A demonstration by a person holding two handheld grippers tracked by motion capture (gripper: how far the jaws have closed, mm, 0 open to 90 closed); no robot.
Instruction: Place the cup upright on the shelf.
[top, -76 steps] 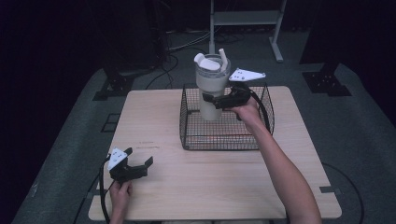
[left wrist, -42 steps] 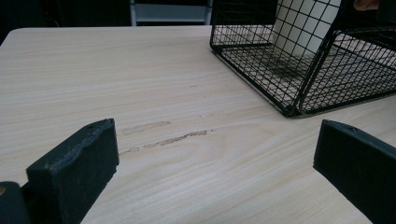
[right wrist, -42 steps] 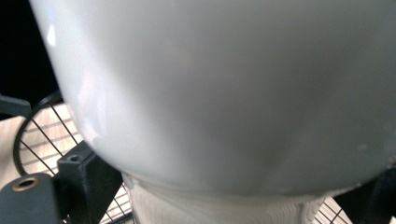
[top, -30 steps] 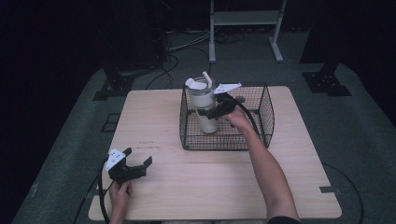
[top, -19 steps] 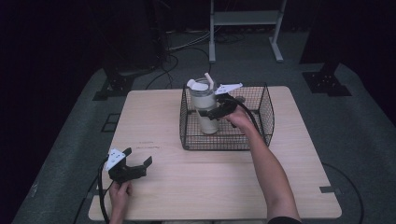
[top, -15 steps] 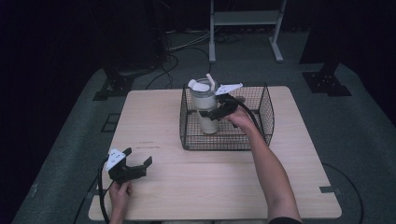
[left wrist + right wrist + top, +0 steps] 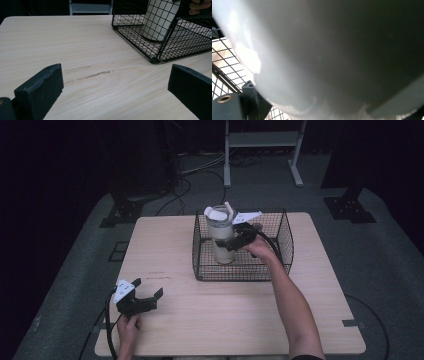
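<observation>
High view: right gripper [image 7: 234,241] clamped on white tumbler [image 7: 220,236], upright at 9 o'clock inside wire basket [image 7: 285,251]. Lower straight, release gently. Left gripper [image 7: 140,299] wide open, empty, on counter [image 7: 230,312].

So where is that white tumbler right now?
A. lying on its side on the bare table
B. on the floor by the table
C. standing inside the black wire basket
C: the tumbler stands upright inside the wire basket, with the right gripper around it.
</observation>
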